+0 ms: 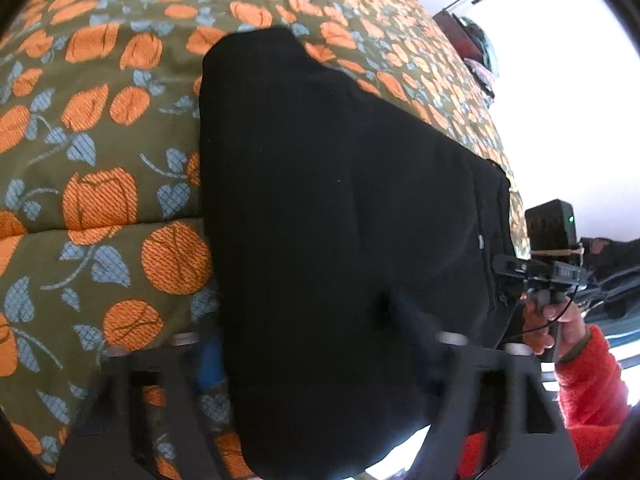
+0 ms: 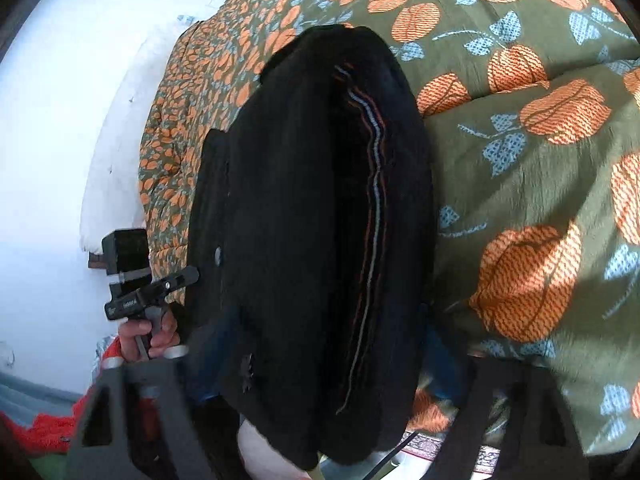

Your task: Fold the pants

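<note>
Black pants (image 1: 340, 200) lie folded lengthwise on a bedspread, and their near end hangs over the bed's edge. In the left wrist view my left gripper (image 1: 308, 340) straddles that near end, jaws open, with cloth filling the gap and a blue pad (image 1: 210, 360) at the left edge of the pants. The right wrist view looks down the striped inner waistband (image 2: 374, 184) of the pants (image 2: 288, 200). My right gripper (image 2: 320, 360) is open around this end too, its pads beside the cloth on both sides.
The bedspread (image 1: 100, 160) is olive with orange pumpkins and blue leaves, and it is wrinkled. A hand in a red sleeve (image 1: 588, 392) holds the right gripper's handle beside the pants. White wall and floor lie past the bed's edge (image 2: 60, 160). A patterned rug (image 2: 424, 448) shows below.
</note>
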A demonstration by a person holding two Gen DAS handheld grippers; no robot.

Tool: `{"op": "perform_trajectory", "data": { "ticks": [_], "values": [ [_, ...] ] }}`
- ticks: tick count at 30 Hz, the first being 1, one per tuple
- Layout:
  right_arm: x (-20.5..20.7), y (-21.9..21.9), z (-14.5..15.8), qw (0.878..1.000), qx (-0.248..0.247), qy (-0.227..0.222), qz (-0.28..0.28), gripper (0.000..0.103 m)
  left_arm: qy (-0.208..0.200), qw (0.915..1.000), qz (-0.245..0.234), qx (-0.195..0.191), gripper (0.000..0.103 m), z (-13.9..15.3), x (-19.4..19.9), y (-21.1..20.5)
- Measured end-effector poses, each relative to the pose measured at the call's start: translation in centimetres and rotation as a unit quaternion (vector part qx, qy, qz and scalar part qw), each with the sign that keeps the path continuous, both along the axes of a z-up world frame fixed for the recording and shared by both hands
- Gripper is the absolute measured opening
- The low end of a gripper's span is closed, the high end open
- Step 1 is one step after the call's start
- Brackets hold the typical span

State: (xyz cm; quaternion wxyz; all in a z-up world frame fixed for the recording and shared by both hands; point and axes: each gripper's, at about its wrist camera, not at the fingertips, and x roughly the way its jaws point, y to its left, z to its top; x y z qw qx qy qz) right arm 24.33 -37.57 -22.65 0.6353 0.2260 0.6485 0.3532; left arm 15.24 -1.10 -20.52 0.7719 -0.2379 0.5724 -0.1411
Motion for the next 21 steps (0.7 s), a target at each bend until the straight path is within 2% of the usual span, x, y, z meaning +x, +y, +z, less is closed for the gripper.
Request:
{"op": "perform_trajectory", "data": {
  "ticks": [1, 2, 5, 7, 9, 13, 16, 18, 19, 20, 21],
  "values": [
    [0.0, 0.1, 0.4, 1.0, 0.002, -0.004, -0.001, 0.056, -0.004, 1.0, 0.0, 0.001, 0.03, 0.4, -0.2, 0.1],
    [-0.2, 0.4, 1.2, 1.0, 0.0, -0.02, 0.002, 0.049, -0.007, 1.0, 0.002, -0.006, 0.025, 1.0, -0.4, 0.4],
    [-1.0, 2.1, 4.8, 0.997, -0.011, -0.072, 0.021, 0.036, -0.033, 0.9993, 0.001, -0.019, 0.022, 3.5, -0.9, 1.1],
    [-1.0, 3.2, 7.4, 0.995, -0.001, -0.094, 0.031, 0.035, -0.065, 0.9972, 0.002, -0.038, 0.021, 6.0, -1.0, 1.8],
    [-0.6, 4.8, 9.9, 0.992, 0.017, -0.114, 0.045, 0.034, -0.088, 0.9957, 0.007, -0.028, 0.021, 8.1, -0.6, 2.5],
    [2.5, 9.6, 13.6, 0.985, 0.031, -0.154, 0.067, 0.034, -0.142, 0.9893, 0.03, 0.013, 0.021, 12.4, 2.4, 5.9],
    [7.7, 13.2, 15.4, 0.98, 0.05, -0.18, 0.068, 0.034, -0.177, 0.9817, 0.054, 0.045, 0.022, 14.6, 5.7, 8.7],
    [10.5, 15.1, 15.9, 0.976, 0.048, -0.202, 0.061, 0.035, -0.194, 0.9745, 0.057, 0.097, 0.026, 14.9, 7.9, 9.5],
    [11.8, 16.1, 15.9, 0.975, 0.044, -0.209, 0.063, 0.035, -0.194, 0.9705, 0.059, 0.131, 0.033, 14.4, 8.8, 9.6],
    [13.5, 17.0, 15.4, 0.974, 0.029, -0.212, 0.069, 0.039, -0.186, 0.9655, 0.065, 0.17, 0.041, 13.6, 9.5, 9.6],
    [14.5, 16.9, 14.8, 0.974, 0.008, -0.215, 0.07, 0.046, -0.178, 0.9617, 0.069, 0.197, 0.043, 12.8, 9.6, 9.5]
  ]
}}
